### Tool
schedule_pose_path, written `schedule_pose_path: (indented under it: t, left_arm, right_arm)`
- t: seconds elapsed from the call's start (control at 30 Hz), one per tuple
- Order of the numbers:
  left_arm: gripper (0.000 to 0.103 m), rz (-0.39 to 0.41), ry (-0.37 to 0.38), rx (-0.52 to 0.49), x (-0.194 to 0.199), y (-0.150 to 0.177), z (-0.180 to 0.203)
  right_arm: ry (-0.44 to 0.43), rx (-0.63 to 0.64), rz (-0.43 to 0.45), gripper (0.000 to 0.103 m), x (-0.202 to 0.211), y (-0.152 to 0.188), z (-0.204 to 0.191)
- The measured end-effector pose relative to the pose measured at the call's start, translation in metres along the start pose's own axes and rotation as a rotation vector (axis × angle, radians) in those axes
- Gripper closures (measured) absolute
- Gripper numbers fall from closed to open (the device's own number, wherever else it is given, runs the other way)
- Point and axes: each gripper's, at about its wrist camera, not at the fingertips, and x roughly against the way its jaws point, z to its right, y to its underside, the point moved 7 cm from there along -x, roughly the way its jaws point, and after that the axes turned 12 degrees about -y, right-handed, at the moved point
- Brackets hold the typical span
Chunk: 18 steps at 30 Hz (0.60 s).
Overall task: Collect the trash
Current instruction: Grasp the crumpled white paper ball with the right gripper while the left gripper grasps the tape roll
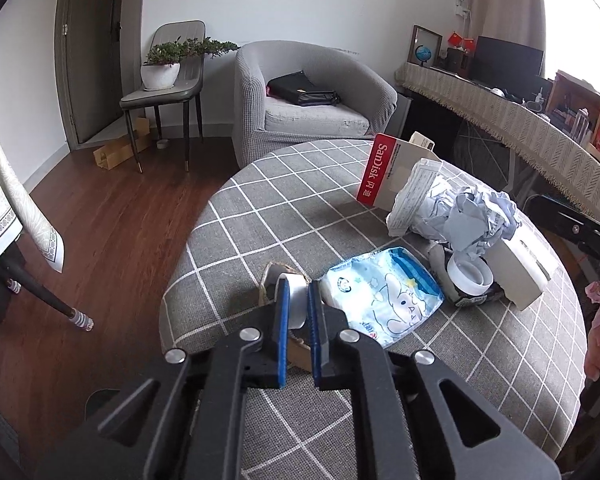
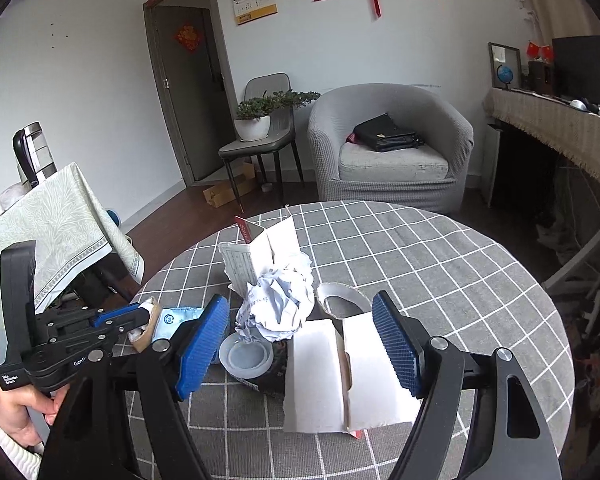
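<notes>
Trash: scattered on the round checked table [image 1: 260, 200]; most of it sits right of centre in my left wrist view.
Left gripper [image 1: 298, 304]: I read it clamped on the cardboard tape roll [image 1: 272, 280], lower centre of frame; the roll's wall sits between the blue pads, jaws narrow.
Right gripper [image 2: 300, 332]: jaws wide, nothing pinched; the open white box [image 2: 320, 380] lies between the fingers, lower centre of the right wrist view.
Other items: wet-wipe pack [image 1: 384, 292], crumpled paper [image 1: 472, 216], round white lid [image 1: 470, 274], red-edged card packaging [image 1: 384, 168].
Step in hand, my judgement: securing the roll. I would lift it straight up and keep the grip square so the thin wall does not twist out.
Containers: the white box looks empty; no bin or bag shows in either view.
</notes>
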Motion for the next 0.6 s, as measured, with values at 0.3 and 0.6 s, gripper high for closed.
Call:
schedule_pose_path:
  t: [0.3,0.6]
  left_arm:
    - [0.093,0.046,0.048,0.017,0.016,-0.007,-0.007]
    - [0.093,0.094,0.1,0.04,0.033,-0.012,-0.017]
  right_arm:
    - [0.01,-0.023,-0.048,0.041,-0.032,0.003,-0.01]
    - [0.068,-0.023,-0.068,0.055,-0.045,0.006,-0.014]
